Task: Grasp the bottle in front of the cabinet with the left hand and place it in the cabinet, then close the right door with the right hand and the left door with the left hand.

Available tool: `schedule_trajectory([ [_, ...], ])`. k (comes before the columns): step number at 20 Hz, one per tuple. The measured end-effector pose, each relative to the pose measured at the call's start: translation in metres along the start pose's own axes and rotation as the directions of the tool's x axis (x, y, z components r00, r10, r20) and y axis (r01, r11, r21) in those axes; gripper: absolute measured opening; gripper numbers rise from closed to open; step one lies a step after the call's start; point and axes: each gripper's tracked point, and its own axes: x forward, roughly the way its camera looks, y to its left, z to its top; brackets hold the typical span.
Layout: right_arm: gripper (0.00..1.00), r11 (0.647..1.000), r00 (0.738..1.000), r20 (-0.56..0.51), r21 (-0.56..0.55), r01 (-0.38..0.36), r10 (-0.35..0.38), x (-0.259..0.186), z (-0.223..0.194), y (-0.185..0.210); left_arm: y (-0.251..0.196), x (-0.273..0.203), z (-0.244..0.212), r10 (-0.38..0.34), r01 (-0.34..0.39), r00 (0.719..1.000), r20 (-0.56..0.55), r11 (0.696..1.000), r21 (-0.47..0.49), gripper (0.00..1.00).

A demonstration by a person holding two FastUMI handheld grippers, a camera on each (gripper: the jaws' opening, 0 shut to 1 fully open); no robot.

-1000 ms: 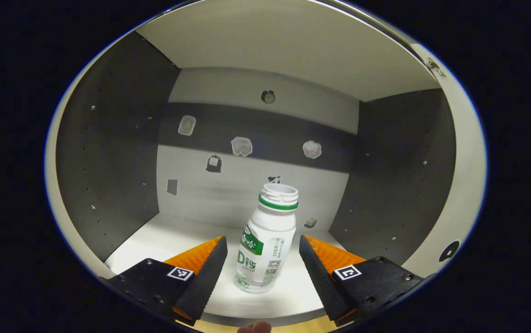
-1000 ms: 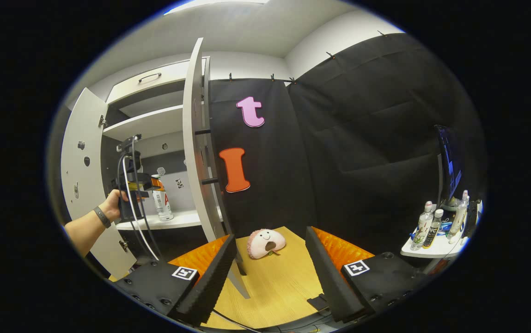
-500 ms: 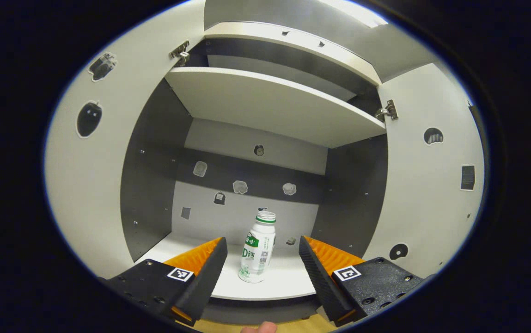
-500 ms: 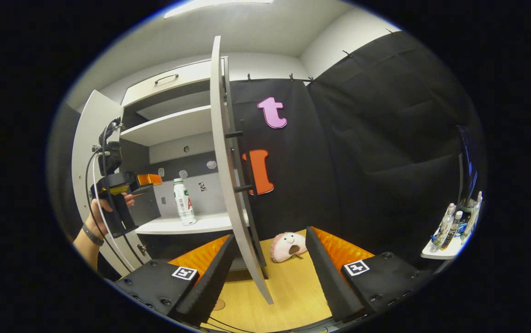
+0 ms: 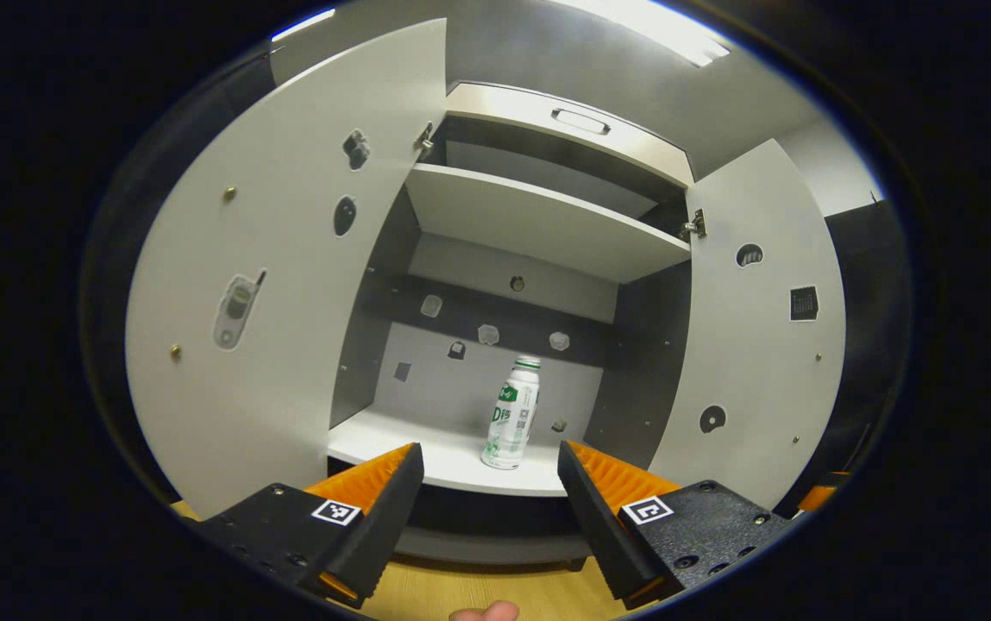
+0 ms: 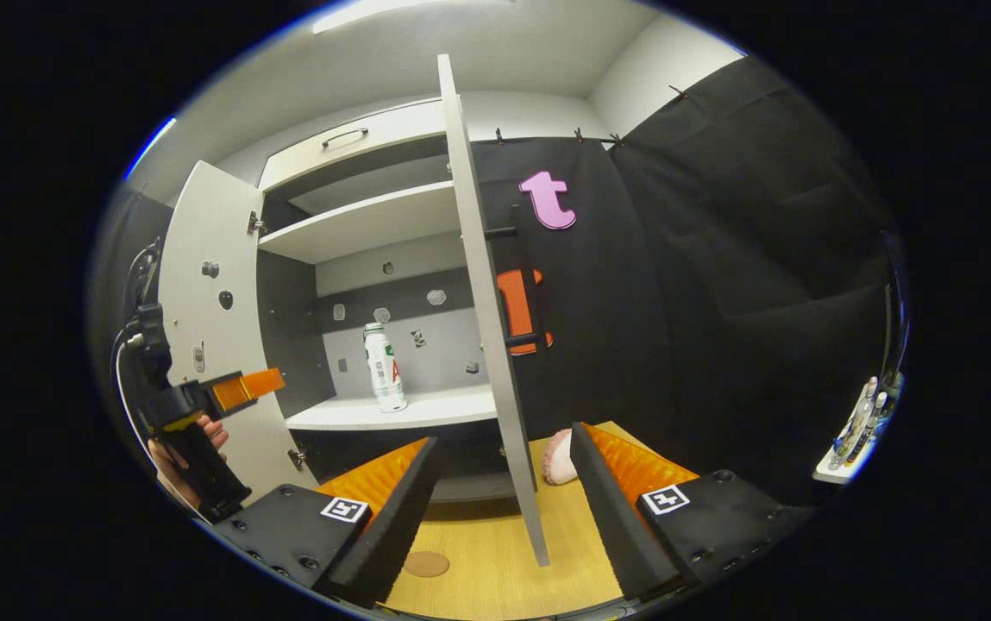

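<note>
Pale wood-grain flooring (image 6: 495,569) runs up to a tall white cabinet with dark grey inner walls (image 5: 642,362), both flat doors swung wide. On its smooth white lower shelf (image 5: 426,453) stands the white plastic bottle with a green label and green neck ring (image 5: 512,414), upright, no cap on its mouth, towards the front of the shelf. The left gripper (image 5: 486,483) hangs just outside the cabinet, jaws spread wide with nothing between them, ridged pads facing each other, the bottle well ahead of them. Small stickers dot the inside of the left door (image 5: 288,285) and the back panel, and metal hinges glint at the top corners. From the right gripper view, the right gripper (image 6: 504,483) is also gaping and empty, and the thin edge of the right door (image 6: 486,302) cuts straight down between its fingers, its dark bar handle (image 6: 517,285) jutting out the far side. A soft pink plush toy (image 6: 557,457) peeks out low behind that door on the floor. Off to the left, a hand (image 6: 193,448) grips the other tool, cables looping above it.
</note>
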Motion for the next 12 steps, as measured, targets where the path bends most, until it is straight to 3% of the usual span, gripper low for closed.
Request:
schedule_trajectory([
  [8,1.00,0.999,0.997,-0.068,-0.001,-0.037,0.037,0.010,-0.023,0.014,0.034,-0.068,-0.044,0.108,-0.108,0.994,-0.017,0.994,0.011,0.95],
  [12,0.99,0.999,0.998,-0.049,0.023,-0.046,0.047,0.008,-0.004,0.005,0.019,-0.080,-0.052,0.083,-0.084,0.996,-0.030,0.995,-0.045,0.95],
])
